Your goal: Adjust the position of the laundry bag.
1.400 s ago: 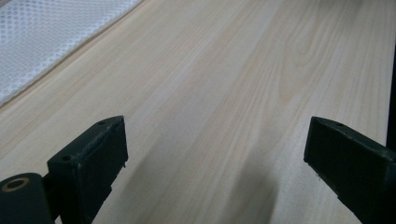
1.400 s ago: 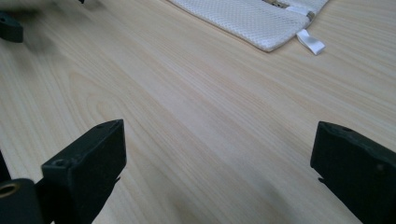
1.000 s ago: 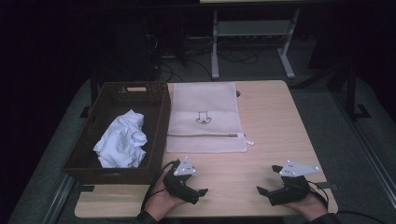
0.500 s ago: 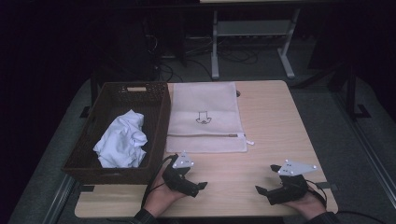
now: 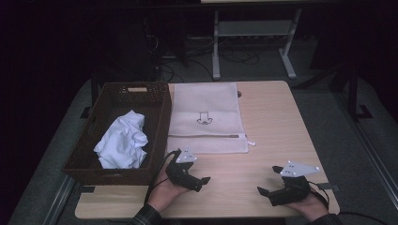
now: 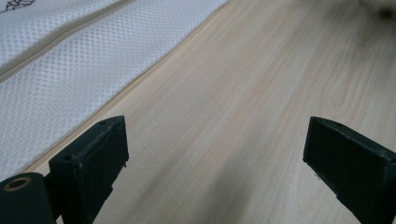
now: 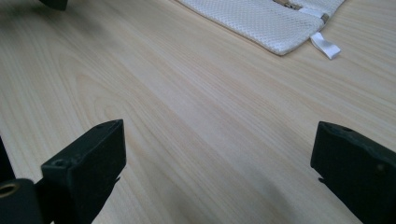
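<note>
A white mesh bag (image 5: 206, 117) lies flat at mid-tabletop (image 5: 272, 122), its left edge just beside a wicker basket (image 5: 159, 117) holding crumpled white cloth (image 5: 123, 140). Bare wood spreads along the near edge, where the left tool (image 5: 199, 182) and right tool (image 5: 264, 193) rest low in the hands, both with jaws wide apart and empty.

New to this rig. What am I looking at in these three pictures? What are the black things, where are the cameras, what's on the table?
No robot here: a person holds a handheld two-jaw gripper in each hand. The high view looks down from above the person's side of the table; the left gripper and right gripper sit near its front edge. The other two pictures come from cameras riding on each gripper, so the black blocks at the bottom are its own jaws. Both stand wide open, holding nothing. On the table: a white mesh zip bag and a dark wicker basket holding a crumpled white cloth.
</note>
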Tool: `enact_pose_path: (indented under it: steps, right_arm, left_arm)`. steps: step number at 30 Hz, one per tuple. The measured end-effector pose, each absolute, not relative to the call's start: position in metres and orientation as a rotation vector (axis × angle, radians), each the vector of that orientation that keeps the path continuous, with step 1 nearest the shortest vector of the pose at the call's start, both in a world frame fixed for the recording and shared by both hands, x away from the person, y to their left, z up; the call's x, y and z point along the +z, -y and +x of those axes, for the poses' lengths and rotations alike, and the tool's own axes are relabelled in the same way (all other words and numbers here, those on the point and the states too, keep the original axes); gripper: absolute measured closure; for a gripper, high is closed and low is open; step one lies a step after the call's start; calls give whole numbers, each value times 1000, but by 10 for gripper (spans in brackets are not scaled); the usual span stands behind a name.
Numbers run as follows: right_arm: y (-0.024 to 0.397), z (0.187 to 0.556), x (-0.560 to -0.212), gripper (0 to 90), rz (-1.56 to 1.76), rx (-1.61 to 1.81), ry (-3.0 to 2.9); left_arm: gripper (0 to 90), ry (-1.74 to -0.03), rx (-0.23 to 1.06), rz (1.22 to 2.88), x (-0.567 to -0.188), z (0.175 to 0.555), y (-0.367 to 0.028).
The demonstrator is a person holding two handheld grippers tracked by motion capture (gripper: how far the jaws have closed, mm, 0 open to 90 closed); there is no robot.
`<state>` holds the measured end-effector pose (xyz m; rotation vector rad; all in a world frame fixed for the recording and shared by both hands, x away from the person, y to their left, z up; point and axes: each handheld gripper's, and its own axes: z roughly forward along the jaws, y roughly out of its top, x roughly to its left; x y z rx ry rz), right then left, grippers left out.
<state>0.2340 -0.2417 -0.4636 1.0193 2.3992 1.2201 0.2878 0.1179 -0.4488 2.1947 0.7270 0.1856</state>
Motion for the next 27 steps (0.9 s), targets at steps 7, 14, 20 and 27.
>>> enact_pose_path:
  steps: [7, 14, 20, 27]
  right_arm:
    - [242, 233, -464, 28, 1035, 1217, -2397]
    - [243, 233, -465, 28, 1037, 1215, -2392]
    - [242, 233, -465, 28, 1036, 1214, -2394]
    - [241, 233, -465, 28, 1028, 1216, -2392]
  left_arm:
    - [62, -718, 197, 2207, -448, 293, -114]
    - [62, -726, 213, 2203, -445, 301, -111]
    - [62, -735, 209, 2208, -447, 307, -108]
    - [62, -737, 208, 2212, -446, 314, -103]
